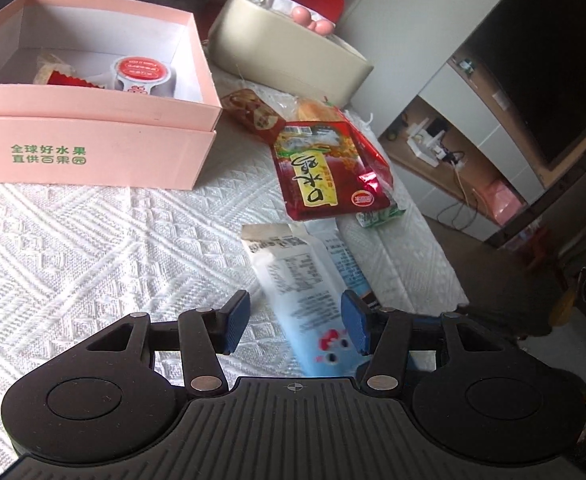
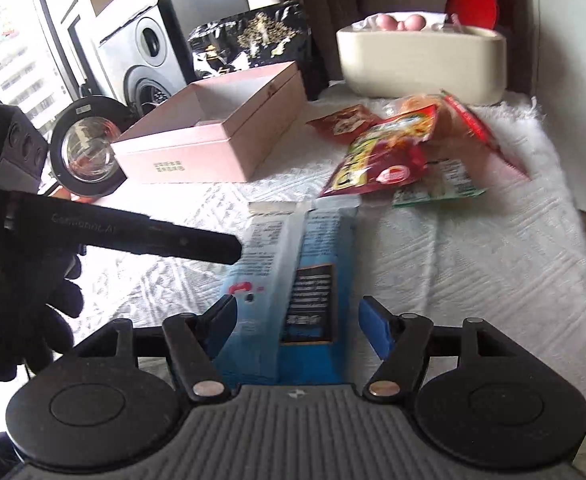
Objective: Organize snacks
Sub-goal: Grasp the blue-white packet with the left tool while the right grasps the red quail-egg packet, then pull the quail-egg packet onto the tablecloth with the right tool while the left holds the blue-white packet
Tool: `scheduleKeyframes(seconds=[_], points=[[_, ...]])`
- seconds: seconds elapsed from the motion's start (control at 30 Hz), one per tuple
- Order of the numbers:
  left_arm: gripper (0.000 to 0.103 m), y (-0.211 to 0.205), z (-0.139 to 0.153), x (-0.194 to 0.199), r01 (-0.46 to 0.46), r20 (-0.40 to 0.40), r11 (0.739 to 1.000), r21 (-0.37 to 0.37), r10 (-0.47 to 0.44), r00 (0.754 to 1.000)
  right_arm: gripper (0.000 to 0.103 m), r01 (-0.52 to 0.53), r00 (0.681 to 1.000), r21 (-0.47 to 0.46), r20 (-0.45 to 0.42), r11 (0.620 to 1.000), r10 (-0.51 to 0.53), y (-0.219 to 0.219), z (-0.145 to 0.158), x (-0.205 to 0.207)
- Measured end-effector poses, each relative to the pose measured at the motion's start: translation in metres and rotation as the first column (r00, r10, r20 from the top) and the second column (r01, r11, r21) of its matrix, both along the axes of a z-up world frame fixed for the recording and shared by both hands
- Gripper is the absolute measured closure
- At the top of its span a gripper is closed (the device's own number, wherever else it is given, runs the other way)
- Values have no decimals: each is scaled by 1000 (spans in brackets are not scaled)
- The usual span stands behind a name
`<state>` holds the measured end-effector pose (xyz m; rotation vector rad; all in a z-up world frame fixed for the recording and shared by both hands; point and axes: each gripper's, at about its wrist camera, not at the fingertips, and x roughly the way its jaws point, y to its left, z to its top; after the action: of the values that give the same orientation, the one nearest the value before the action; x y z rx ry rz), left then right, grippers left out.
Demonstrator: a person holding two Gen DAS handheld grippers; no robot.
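Fingers (image 1: 237, 320) straddle blue packet (image 1: 305, 300), red packet (image 1: 325, 172) beyond

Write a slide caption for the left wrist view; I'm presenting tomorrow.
Open left gripper straddles a blue-and-white snack packet on the white cloth, near the pink box.

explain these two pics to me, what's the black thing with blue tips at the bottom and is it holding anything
Each picture comes from a camera on a handheld gripper, looking along its jaws. A person holds one in each hand; there is no robot arm. The left gripper and the right gripper both have open jaws on either side of the same blue and white snack packet, which lies on a white textured cloth. Neither has clamped it. In the right view, the other gripper and a gloved hand show at left. Farther off lie a red snack bag, smaller packets, an open pink box with a few snacks in it, and a cream container.
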<state>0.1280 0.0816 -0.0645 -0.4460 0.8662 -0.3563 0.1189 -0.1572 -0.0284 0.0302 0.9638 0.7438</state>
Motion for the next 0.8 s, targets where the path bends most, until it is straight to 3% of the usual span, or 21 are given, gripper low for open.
scheduleKeyframes(seconds=[0.1,0.17,0.23,0.3,0.43,0.53,0.6,0.73,0.8], points=[[45,5,8,-7,-13,28,998,56,11,1000,35,-104,994,6,46,995,104,24,4,-11],[47,14,14,-12,-44,44,995,87,40,998,36,-152,978,-44,138,987,156,32,14,-13],[47,24,20,-19,-85,70,990,113,78,995,36,-126,960,-95,240,988,145,33,26,-2],[47,33,24,-26,-124,102,982,145,109,989,35,-85,954,-119,276,989,116,31,36,24],[47,44,16,-30,-165,131,976,141,147,980,35,27,966,-104,260,994,1,35,44,99],[47,44,4,-27,-151,130,981,124,135,982,32,45,974,-98,226,994,-22,56,33,152],[47,43,-1,-27,-131,137,982,133,112,984,31,6,975,-156,218,988,28,77,18,175],[47,41,-6,-31,-113,181,982,152,84,980,30,-87,954,-335,243,938,175,116,-18,202],[47,40,-9,-34,-109,206,981,158,75,976,21,-139,946,-367,227,920,234,123,-28,207]])
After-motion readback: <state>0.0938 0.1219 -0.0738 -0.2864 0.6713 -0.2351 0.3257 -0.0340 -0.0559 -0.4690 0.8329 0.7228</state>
